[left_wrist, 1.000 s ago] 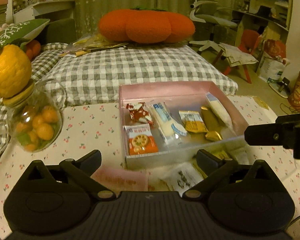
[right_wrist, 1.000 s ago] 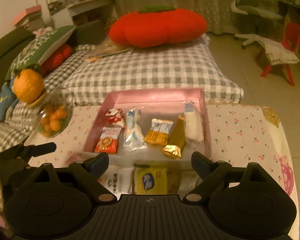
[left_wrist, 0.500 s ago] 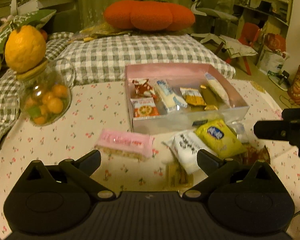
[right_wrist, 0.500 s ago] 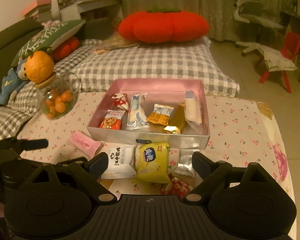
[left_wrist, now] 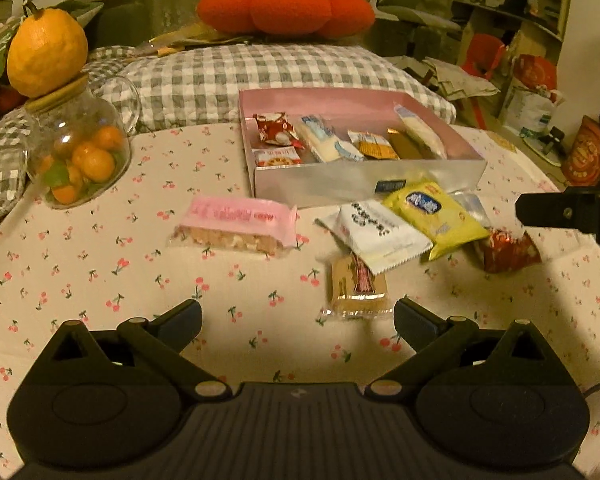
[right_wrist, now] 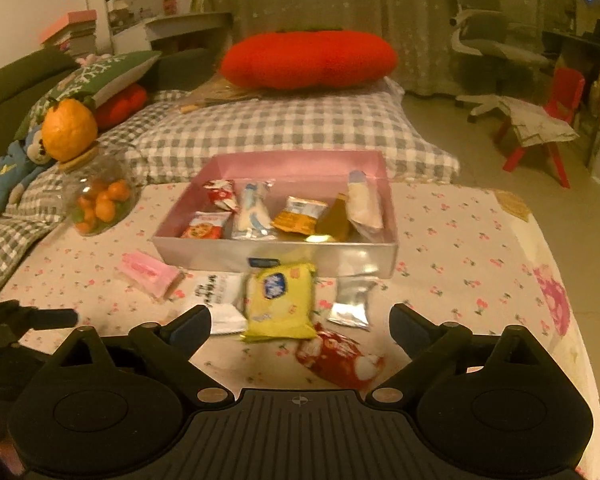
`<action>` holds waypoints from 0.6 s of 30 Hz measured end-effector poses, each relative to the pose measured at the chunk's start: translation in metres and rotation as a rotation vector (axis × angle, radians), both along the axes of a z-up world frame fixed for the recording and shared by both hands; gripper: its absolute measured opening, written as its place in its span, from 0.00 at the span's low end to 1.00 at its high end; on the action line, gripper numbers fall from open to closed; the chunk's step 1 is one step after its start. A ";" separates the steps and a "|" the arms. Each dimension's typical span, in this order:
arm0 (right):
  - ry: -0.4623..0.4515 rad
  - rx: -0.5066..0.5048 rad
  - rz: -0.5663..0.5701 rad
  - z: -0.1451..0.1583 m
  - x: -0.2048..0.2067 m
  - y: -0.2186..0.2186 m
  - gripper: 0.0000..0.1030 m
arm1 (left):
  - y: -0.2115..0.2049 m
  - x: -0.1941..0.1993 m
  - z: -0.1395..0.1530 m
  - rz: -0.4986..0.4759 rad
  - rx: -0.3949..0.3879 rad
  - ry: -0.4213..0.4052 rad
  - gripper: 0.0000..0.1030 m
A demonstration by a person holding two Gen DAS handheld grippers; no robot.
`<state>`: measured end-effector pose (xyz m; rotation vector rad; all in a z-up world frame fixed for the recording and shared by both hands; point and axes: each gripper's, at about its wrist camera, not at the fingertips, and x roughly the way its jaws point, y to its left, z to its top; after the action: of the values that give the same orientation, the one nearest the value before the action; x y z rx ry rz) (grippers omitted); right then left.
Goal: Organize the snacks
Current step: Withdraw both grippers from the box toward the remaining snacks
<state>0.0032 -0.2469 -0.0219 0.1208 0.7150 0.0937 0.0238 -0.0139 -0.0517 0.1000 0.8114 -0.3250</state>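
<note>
Snacks lie before pink box, both tongs empty.

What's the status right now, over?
Left gripper and right gripper open, holding nothing. Pink box part filled; loose snack packets lie before it. Nothing blocking.

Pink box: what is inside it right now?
Inside the pink box lie six wrapped snacks: two red-and-white packets, a white-blue one, an orange one, a gold one, a white pouch. The near wall hides their lower edges.
</note>
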 end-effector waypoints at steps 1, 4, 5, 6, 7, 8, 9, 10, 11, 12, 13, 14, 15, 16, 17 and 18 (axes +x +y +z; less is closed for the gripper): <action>0.001 -0.004 -0.004 -0.002 0.000 -0.002 0.95 | 0.000 -0.001 -0.002 -0.005 0.001 0.001 0.99; 0.003 -0.008 -0.018 -0.010 -0.002 -0.008 0.95 | -0.003 -0.001 -0.005 -0.015 0.002 -0.008 0.99; 0.008 -0.010 -0.021 -0.013 -0.002 -0.010 0.95 | -0.004 -0.001 -0.006 -0.019 0.000 -0.010 0.99; 0.016 -0.014 -0.022 -0.015 -0.002 -0.011 0.95 | -0.005 -0.001 -0.008 -0.023 -0.005 -0.009 0.99; 0.023 -0.019 -0.022 -0.018 -0.002 -0.012 0.95 | -0.006 -0.001 -0.009 -0.030 -0.011 -0.009 0.99; 0.030 -0.027 -0.022 -0.021 -0.002 -0.013 0.95 | -0.007 0.000 -0.010 -0.036 -0.012 -0.011 0.99; 0.037 -0.035 -0.020 -0.024 -0.002 -0.013 0.95 | -0.008 0.000 -0.012 -0.039 -0.012 -0.017 0.99; 0.043 -0.040 -0.017 -0.026 -0.002 -0.014 0.95 | -0.010 0.001 -0.013 -0.041 -0.011 -0.021 0.99; 0.049 -0.047 -0.013 -0.028 -0.002 -0.014 0.95 | -0.012 0.002 -0.015 -0.044 -0.010 -0.025 0.99; 0.054 -0.052 -0.011 -0.031 -0.001 -0.014 0.95 | -0.014 0.003 -0.017 -0.046 -0.008 -0.026 0.98; 0.060 -0.057 -0.007 -0.034 -0.001 -0.014 0.95 | -0.017 0.004 -0.018 -0.046 -0.004 -0.025 0.96; 0.066 -0.061 -0.002 -0.036 0.000 -0.014 0.95 | -0.019 0.006 -0.020 -0.042 -0.004 -0.025 0.91; 0.069 -0.063 0.002 -0.039 0.001 -0.014 0.95 | -0.021 0.007 -0.021 -0.038 -0.006 -0.025 0.90; 0.072 -0.061 0.006 -0.041 0.002 -0.014 0.95 | -0.022 0.009 -0.022 -0.033 -0.013 -0.026 0.89; 0.075 -0.057 0.009 -0.044 0.004 -0.014 0.95 | -0.023 0.010 -0.023 -0.028 -0.024 -0.029 0.88; 0.078 -0.052 0.013 -0.046 0.006 -0.014 0.95 | -0.024 0.011 -0.023 -0.026 -0.032 -0.030 0.87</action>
<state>0.0089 -0.2610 -0.0681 0.0706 0.7960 0.0835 0.0346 -0.0377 -0.0745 0.0855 0.7751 -0.3603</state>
